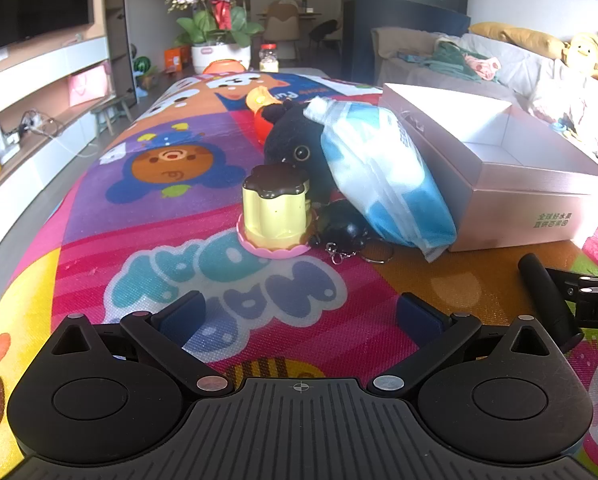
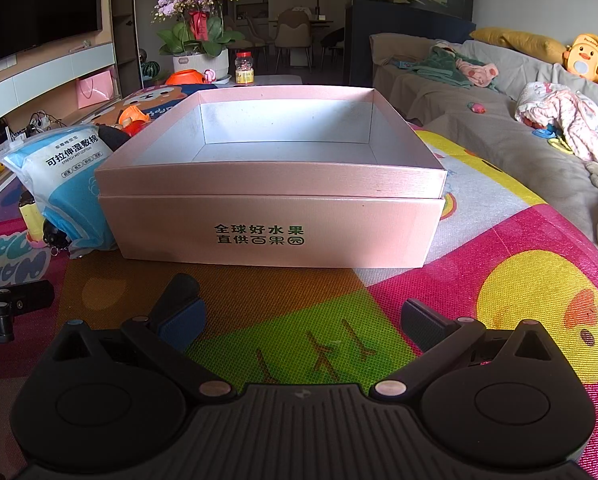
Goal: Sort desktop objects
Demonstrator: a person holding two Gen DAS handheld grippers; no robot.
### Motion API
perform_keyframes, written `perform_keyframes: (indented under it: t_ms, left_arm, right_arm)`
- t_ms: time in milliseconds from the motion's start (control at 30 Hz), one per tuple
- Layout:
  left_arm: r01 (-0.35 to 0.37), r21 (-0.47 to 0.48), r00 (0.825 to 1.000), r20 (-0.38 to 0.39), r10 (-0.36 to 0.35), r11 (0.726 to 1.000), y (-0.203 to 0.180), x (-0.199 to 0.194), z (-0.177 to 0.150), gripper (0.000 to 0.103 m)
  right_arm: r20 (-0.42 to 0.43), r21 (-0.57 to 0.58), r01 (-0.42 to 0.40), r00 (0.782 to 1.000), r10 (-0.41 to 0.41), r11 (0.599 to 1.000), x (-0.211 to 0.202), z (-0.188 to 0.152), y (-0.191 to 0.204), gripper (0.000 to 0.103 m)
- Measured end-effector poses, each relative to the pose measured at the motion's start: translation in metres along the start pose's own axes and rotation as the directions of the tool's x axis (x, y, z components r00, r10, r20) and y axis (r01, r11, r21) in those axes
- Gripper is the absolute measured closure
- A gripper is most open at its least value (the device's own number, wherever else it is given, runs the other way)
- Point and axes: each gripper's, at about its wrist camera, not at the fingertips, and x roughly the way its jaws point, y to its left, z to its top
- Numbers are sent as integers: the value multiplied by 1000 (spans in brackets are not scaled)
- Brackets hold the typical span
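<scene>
We see both claws, left claw [image 1: 299,316] and right claw [image 2: 303,320], released; the box [image 2: 271,216] at frame centre sits empty, while pudding toy [image 1: 275,216], wipes pack [image 1: 379,176] and plush [image 1: 295,148] await sorting.

Each gripper, left gripper [image 1: 299,314] and right gripper [image 2: 301,320], has a ribbed black body, 2 round black hubs, silver pivot pins and blue-padded fingers [image 2: 183,320].
</scene>
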Motion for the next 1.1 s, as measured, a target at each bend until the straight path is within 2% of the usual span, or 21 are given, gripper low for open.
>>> perform_keyframes:
  t_ms: [1100]
  left_arm:
    - [7,-3,1000,2,-7,1000,3,2,0,0]
  right_arm:
    - [0,0,0,1000,0,1000,0,0,0,0]
